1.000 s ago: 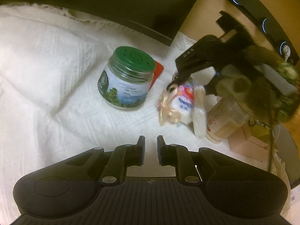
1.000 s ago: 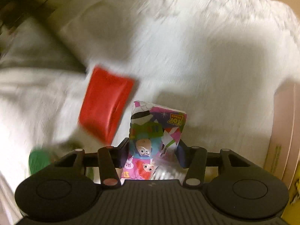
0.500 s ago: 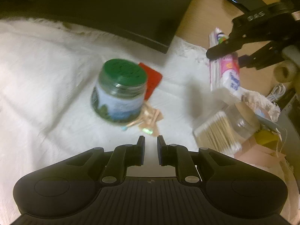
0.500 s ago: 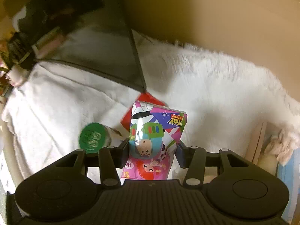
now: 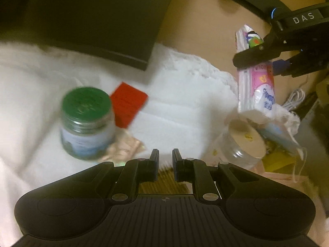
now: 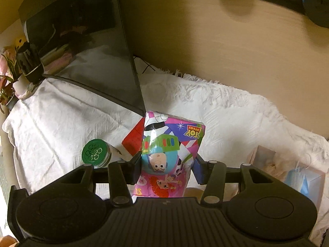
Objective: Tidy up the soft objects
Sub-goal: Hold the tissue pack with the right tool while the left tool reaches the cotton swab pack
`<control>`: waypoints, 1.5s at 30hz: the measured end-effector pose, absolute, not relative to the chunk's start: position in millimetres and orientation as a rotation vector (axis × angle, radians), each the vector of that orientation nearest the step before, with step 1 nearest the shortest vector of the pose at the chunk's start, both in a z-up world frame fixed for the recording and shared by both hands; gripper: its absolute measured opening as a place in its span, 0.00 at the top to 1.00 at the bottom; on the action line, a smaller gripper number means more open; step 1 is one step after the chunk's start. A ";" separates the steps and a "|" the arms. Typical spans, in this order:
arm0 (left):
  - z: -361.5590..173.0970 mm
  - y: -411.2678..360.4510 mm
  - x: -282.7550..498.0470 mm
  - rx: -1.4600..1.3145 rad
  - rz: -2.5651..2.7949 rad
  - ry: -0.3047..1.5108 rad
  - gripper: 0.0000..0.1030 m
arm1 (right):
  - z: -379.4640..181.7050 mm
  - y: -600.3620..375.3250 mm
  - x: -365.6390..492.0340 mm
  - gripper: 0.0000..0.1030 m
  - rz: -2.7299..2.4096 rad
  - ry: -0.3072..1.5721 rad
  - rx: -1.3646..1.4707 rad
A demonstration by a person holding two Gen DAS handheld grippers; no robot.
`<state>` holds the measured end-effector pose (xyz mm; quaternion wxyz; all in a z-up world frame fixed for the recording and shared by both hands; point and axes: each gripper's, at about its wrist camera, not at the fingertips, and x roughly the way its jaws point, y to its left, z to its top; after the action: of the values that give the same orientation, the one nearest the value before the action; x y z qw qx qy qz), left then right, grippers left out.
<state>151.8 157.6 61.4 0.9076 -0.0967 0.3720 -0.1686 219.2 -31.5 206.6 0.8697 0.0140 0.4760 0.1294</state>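
My right gripper (image 6: 167, 165) is shut on a colourful Toy Story tissue pack (image 6: 170, 154) and holds it up in the air above the white cloth (image 6: 61, 123). The pack also shows in the left wrist view (image 5: 256, 86), clamped by the right gripper (image 5: 263, 56) at the upper right. My left gripper (image 5: 165, 156) is nearly shut and empty, low over the white cloth (image 5: 181, 107). A small pinkish sachet (image 5: 125, 149) lies just left of its fingertips.
A green-lidded jar (image 5: 87, 121) and a red packet (image 5: 128, 104) sit on the cloth. A cotton swab container (image 5: 240, 144) lies at the right. A black monitor (image 5: 92, 20) stands behind. A box with masks (image 6: 298, 175) is at the right edge.
My right gripper lifted the tissue pack off the cloth and carried it up and to the right. My left gripper shifted slightly; its jaws kept the same narrow gap.
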 end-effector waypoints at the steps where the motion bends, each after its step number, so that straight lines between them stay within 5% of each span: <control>1: 61.9 157.5 150.6 -0.190 -0.342 0.778 0.85 | 207.3 -33.0 218.3 0.52 0.276 0.994 0.031; 14: 16.8 71.7 119.3 0.422 -0.379 0.703 0.73 | 182.5 -7.1 237.8 0.52 0.321 1.033 0.028; 25: 20.0 135.4 113.7 0.303 -0.279 0.751 0.74 | 116.6 16.9 255.0 0.52 0.295 1.171 0.016; 30: 21.8 134.2 116.0 0.185 -0.312 0.784 0.45 | 85.1 29.1 266.5 0.51 0.264 1.244 -0.010; 45: 23.6 177.0 129.4 -0.082 -0.120 0.843 0.49 | 61.5 49.3 279.3 0.44 0.259 1.333 -0.008</control>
<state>129.4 177.0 23.6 0.9099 -0.0396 0.4087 -0.0583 279.3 49.3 61.5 0.7781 -0.0036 0.6166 0.1196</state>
